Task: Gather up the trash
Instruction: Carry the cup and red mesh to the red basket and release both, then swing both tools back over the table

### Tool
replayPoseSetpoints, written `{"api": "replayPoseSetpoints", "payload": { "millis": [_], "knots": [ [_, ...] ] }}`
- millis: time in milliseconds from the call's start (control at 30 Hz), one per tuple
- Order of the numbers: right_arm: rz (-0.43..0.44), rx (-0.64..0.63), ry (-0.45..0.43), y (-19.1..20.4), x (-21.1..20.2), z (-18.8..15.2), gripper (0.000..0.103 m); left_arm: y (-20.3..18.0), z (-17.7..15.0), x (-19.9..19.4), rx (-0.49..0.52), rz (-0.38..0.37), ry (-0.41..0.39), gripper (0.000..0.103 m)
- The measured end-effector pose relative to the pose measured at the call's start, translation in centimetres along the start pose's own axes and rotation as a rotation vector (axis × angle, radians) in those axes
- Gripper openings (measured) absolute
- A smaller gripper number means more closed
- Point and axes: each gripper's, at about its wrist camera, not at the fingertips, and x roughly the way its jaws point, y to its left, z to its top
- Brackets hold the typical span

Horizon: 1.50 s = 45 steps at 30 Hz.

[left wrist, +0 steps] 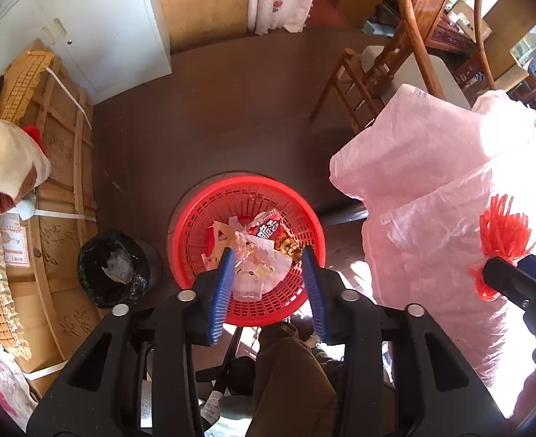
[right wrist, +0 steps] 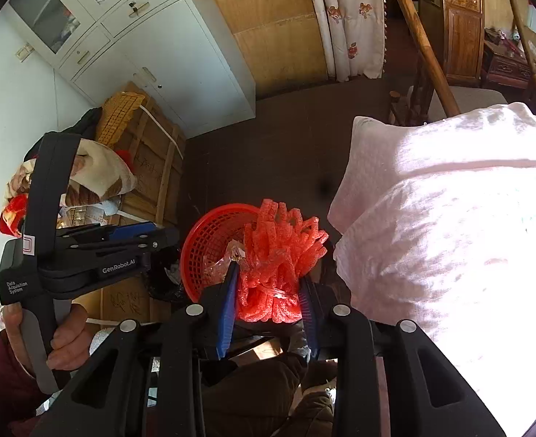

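Foam netting (right wrist: 271,273), red and bunched into a wad, sits clamped between the blue pads of the right gripper (right wrist: 268,284), its loops fanning out ahead of the fingers; the grip looks firm enough to carry it, and by its position above the rim it seems meant for the red basket (right wrist: 209,240) just beyond.

Seen from the left wrist, the left gripper (left wrist: 268,273) hangs directly over that red basket (left wrist: 195,229), pointing almost straight down. Its jaws stand partly apart. A crumpled clear plastic wrapper (left wrist: 259,266) lies between the pads, but whether they press on it or it simply rests in the basket below cannot be told.

Inside the basket lie more scraps: a red snack packet (left wrist: 268,227) and some yellowish bits, so it is apparently serving as the collecting place.

Left of the basket, on the dark floor (left wrist: 213,116), stands a black-lined bin (left wrist: 113,267) with something pale inside, close enough to be the likely final stop.

To the right rises a large pink sack (left wrist: 432,200), just beside the basket. Farther off stand a white cabinet (left wrist: 97,32) and wooden chairs (left wrist: 395,58).
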Motion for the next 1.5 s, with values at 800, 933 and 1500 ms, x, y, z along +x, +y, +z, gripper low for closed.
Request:
{"api": "replayPoseSetpoints", "payload": {
  "millis": [800, 933, 1500],
  "knots": [
    [0.134, -0.175, 0.121, 5.5, 6.5, 3.5, 0.05, 9.7, -2.9, -0.8, -0.287, 0.098, 0.024, 0.062],
    [0.169, -0.146, 0.123, 4.8, 6.1, 3.3, 0.053, 9.7, -2.8, -0.9, -0.28, 0.101, 0.019, 0.062],
    [0.055, -0.029, -0.026, 0.0, -0.1, 2.3, 0.054, 2.5, 0.0, -2.2, -0.088, 0.046, -0.043, 0.066]
  ]
}}
